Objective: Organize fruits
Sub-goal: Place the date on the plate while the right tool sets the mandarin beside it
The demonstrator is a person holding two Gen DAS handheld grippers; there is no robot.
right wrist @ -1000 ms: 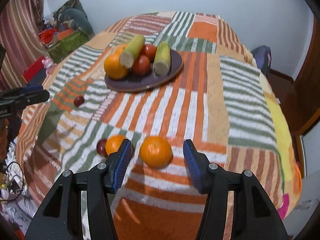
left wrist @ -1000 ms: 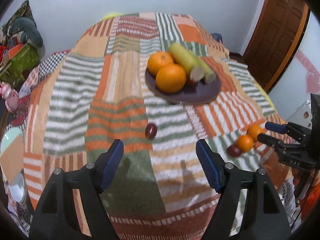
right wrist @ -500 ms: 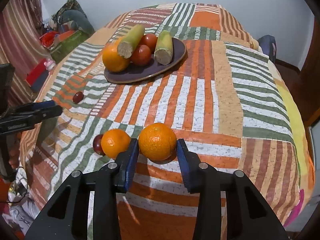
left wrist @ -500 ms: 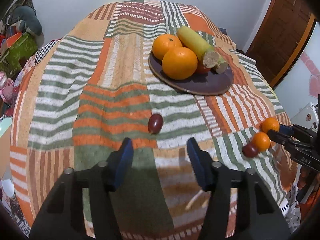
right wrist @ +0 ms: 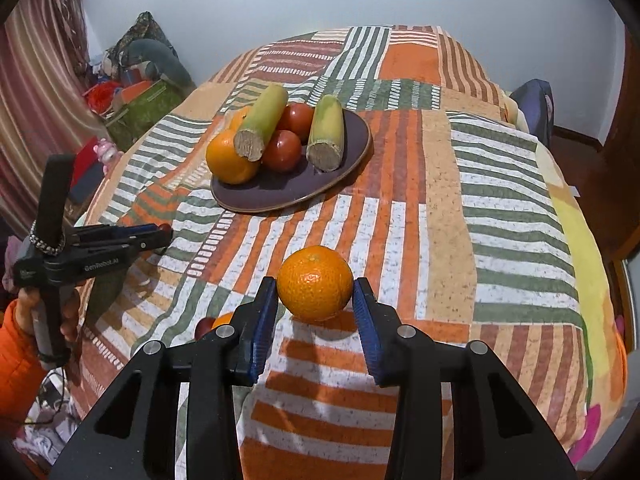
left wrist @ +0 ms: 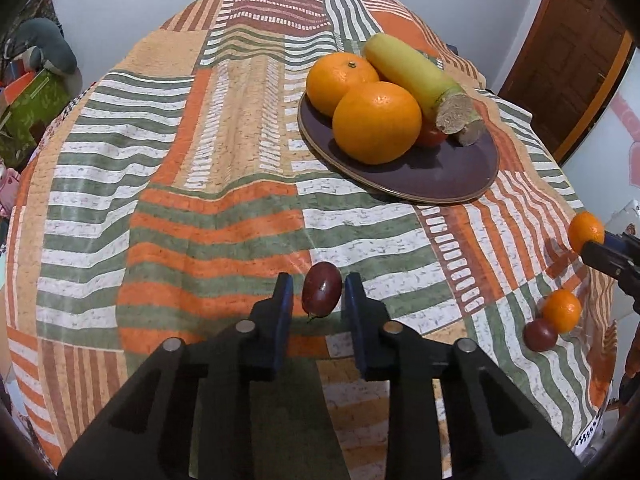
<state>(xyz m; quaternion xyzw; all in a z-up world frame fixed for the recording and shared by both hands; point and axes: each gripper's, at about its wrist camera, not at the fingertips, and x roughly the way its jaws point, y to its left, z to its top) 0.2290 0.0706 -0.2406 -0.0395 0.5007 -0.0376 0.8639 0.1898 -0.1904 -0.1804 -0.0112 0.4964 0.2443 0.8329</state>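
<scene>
the right hand-held gripper [right wrist: 315, 300] is clamped on an orange [right wrist: 315, 283], both blue pads pressed against its sides; the fruit is held just above the striped bedspread [right wrist: 432, 184], over the near part of the bed, with its shadow seen beneath. the left hand-held gripper [left wrist: 316, 300] is narrowed around a dark red plum [left wrist: 321, 294]; the right pad is seen touching the fruit, while a thin gap is visible at the left pad, so whether it is actually gripped cannot be told. the plum is placed on the bedspread toward the near edge of the bed.

a dark plate [left wrist: 440, 176] is set farther back, near the middle of the bed, and is loaded with two oranges [left wrist: 377, 122], two cut sugarcane pieces [right wrist: 262, 124] and two tomatoes [right wrist: 282, 151]. near the bed's right edge, a small orange [left wrist: 561, 311] is seen touching a second plum [left wrist: 540, 335].
</scene>
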